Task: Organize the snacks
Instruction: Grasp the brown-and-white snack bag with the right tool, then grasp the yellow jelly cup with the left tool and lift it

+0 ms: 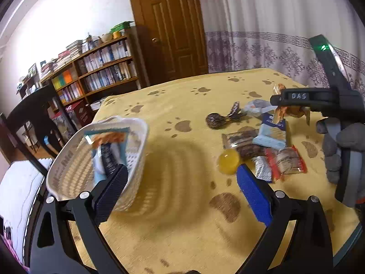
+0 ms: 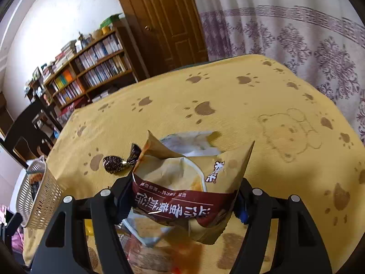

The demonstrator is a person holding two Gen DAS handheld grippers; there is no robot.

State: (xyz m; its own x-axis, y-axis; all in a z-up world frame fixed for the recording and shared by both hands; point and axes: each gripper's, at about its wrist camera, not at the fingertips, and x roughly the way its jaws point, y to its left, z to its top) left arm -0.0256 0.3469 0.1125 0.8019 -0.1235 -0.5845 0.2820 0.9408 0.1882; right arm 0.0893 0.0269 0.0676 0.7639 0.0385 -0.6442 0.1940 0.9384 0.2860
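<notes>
The right gripper (image 2: pixel 184 196) clamps a tan snack packet (image 2: pixel 191 178) lifted above the snack pile (image 1: pixel 264 150) on the yellow tablecloth (image 1: pixel 182 105). The left gripper (image 1: pixel 182 178) hangs spread wide and empty beside the white basket (image 1: pixel 136 155), which holds packets.

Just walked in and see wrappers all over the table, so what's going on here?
A person with two handheld grippers is sorting snacks. The right gripper is shut on a tan and maroon snack packet, lifted above the snack pile. The left gripper is open, holding nothing, beside the white basket, which already holds a blue packet.
</notes>
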